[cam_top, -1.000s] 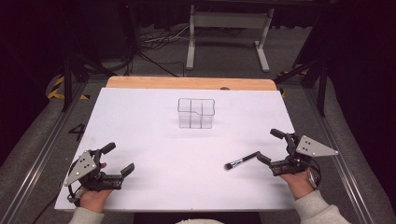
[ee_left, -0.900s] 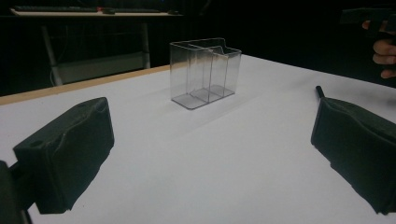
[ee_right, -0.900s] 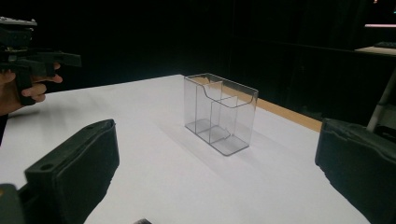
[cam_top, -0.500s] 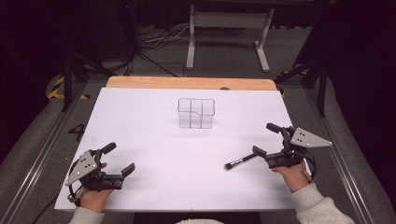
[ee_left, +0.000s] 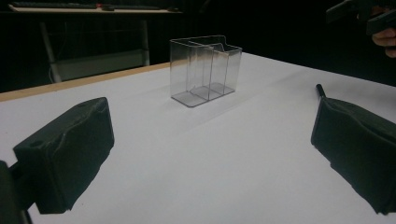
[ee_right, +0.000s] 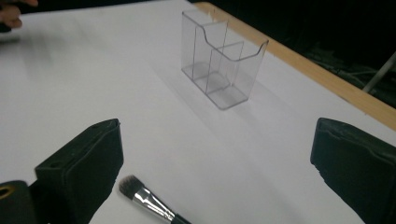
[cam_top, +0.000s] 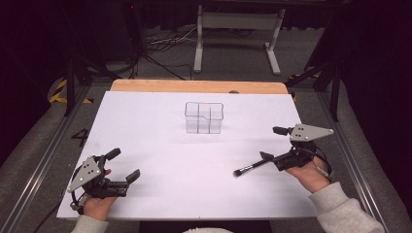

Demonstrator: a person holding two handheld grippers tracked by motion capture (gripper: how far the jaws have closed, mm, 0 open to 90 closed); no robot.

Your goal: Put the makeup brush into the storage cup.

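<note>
Under both my grippers spreads the white table (cam_top: 194,194), with a strip of bare wood along its far edge. My left gripper (cam_top: 119,165) sits low at the near left corner, jaws spread wide, nothing between them, just white surface. My right gripper (cam_top: 271,143) hovers at the near right, jaws also wide apart and holding nothing. Ahead of both, between them and toward the far edge, stands the clear plastic organizer (cam_top: 204,117), upright, with dividers splitting it into compartments; I can't make out anything inside it. Smallest thing out here: the makeup brush (cam_top: 250,168), lying flat on the table. Its handle end runs up to my right gripper's lower jaw, bristles pointing away toward my left gripper. Through my right gripper view, the brush head (ee_right: 130,185) lies just beside one jaw, outside the gap.
</note>
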